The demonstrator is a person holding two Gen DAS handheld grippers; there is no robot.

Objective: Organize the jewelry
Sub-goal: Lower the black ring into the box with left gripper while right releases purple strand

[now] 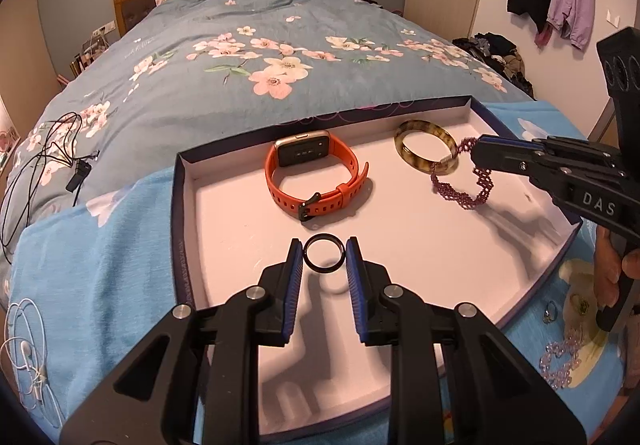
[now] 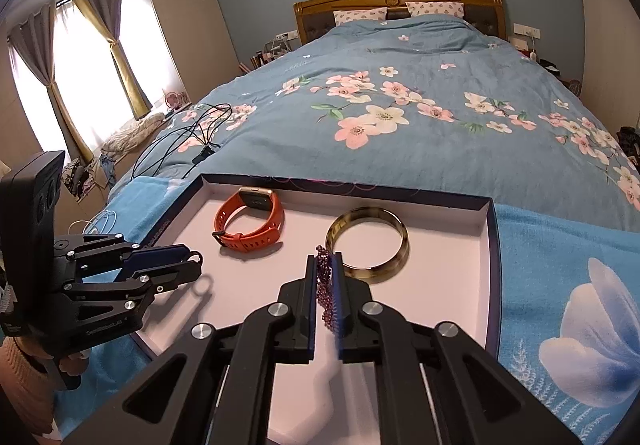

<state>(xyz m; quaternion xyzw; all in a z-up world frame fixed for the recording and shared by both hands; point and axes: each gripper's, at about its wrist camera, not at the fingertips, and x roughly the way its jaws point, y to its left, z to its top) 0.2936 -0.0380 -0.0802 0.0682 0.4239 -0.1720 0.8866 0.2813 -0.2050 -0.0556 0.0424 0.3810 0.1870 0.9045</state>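
A black ring (image 1: 323,253) sits upright between the blue pads of the left claw (image 1: 323,259), which is narrowed around it and holds it just above the pale floor of a shallow box (image 1: 180,205); its shadow falls on the floor below. In the right wrist view the same claw (image 2: 192,259) shows the ring (image 2: 196,255) at its tip. The right claw (image 2: 325,273) is clamped on a purple beaded bracelet (image 2: 326,285), whose loose loop (image 1: 464,181) hangs down to the box floor beside a mottled brown bangle (image 1: 426,147). The bangle (image 2: 366,243) lies flat in the far right part of the box. An orange watch (image 1: 316,177) lies in the far middle part. The box rests on a light blue towel (image 1: 100,265) spread over a flowered bed (image 1: 260,45). On the towel to the right lie a pale pink bead bracelet (image 1: 560,361) and a small ring (image 1: 550,311). White earphones (image 1: 28,357) and black cables (image 1: 44,149) lie to the left.
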